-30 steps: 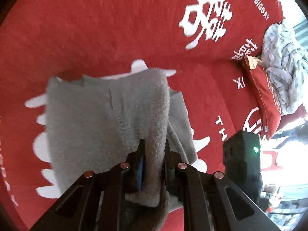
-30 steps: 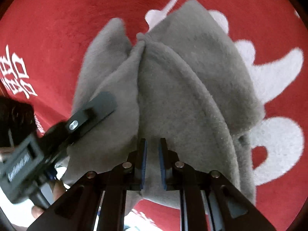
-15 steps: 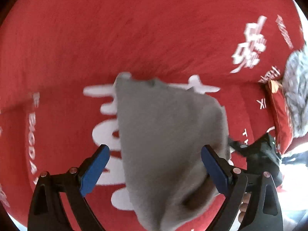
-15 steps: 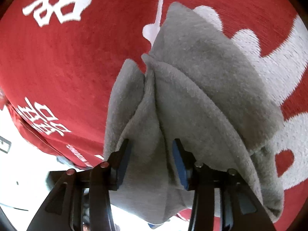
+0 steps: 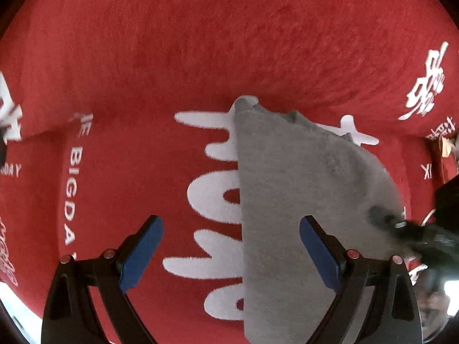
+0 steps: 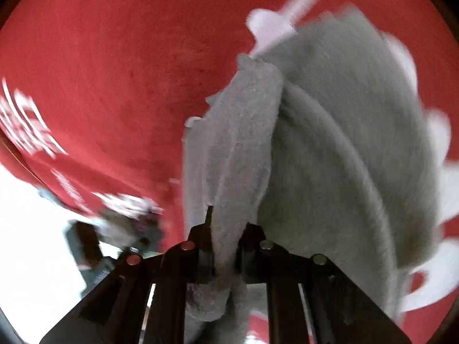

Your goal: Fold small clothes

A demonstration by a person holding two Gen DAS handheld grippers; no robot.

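A grey fleece garment (image 5: 301,200) lies on a red blanket (image 5: 200,43) with white lettering. In the left wrist view my left gripper (image 5: 231,240) is wide open and empty, its blue pads on either side of the garment's left edge. My right gripper (image 6: 225,232) is shut on a thick fold of the grey garment (image 6: 330,143) and holds it bunched up off the blanket. The right gripper also shows as a dark blurred shape at the right of the left wrist view (image 5: 416,232).
The red blanket (image 6: 114,71) covers the whole surface, with a raised fold across the back in the left wrist view. A red pillow edge (image 5: 447,149) shows at the far right. Bright floor (image 6: 34,229) lies beyond the blanket's edge.
My left gripper let go of the garment, opened wide and drew back. My right gripper opened briefly, then shut again on a thicker fold and is moving, blurring its view.
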